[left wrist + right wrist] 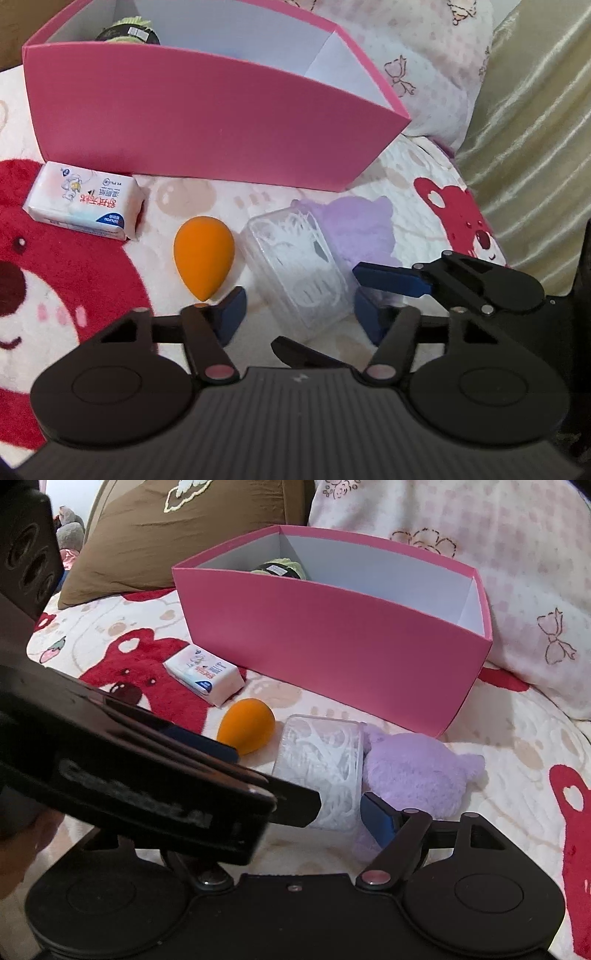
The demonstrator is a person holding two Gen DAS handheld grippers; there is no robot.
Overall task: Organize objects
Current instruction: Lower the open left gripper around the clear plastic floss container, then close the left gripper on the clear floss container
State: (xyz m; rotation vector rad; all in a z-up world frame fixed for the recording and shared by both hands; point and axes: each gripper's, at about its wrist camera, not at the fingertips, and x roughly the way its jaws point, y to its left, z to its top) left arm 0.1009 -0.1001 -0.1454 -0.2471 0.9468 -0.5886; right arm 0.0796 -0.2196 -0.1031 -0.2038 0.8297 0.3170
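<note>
A clear box of white floss picks lies on the bear-print blanket between the fingers of my left gripper. The pads stand close to its sides, with a gap showing on the left, so the gripper is open. An orange egg-shaped sponge lies just left of the box and a purple plush just right of it. My right gripper is open; its right finger rests at the plush's near edge, and the left gripper's body hides its other finger.
A pink open box stands behind the objects, with a dark, green-edged item inside. A white tissue pack lies at its left corner. A brown pillow and a pink-patterned pillow lie behind, gold fabric to the right.
</note>
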